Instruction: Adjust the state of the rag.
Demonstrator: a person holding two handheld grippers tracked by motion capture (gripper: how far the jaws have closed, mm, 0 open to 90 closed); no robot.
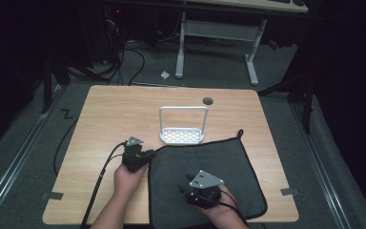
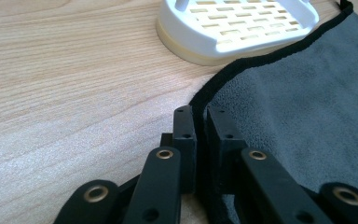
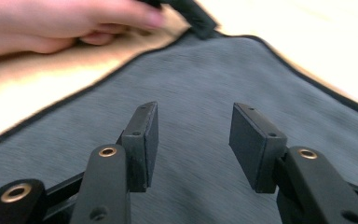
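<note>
A dark grey cloth [image 1: 209, 155] with black edging lies flat on the front right part of the wooden table [image 1: 109, 109]. My left gripper [image 1: 146, 155] sits at the cloth's left edge near its far left corner. In the left gripper view the jaws of my left gripper [image 2: 200, 121] stand almost together, with the cloth's [image 2: 303, 93] black edge pinched between them. My right gripper [image 1: 187, 185] hovers low over the cloth's front part and points toward the left hand. My right gripper [image 3: 193, 135] is open in its own view, with bare cloth [image 3: 205, 70] under the gap.
A white slotted rack [image 1: 182, 136] with a tall loop handle stands just beyond the cloth's far edge, and its base [image 2: 237, 28] is close ahead of the left jaws. A round cable hole [image 1: 208, 100] is near the table's far edge. The left hand [image 3: 51, 23] rests by the cloth.
</note>
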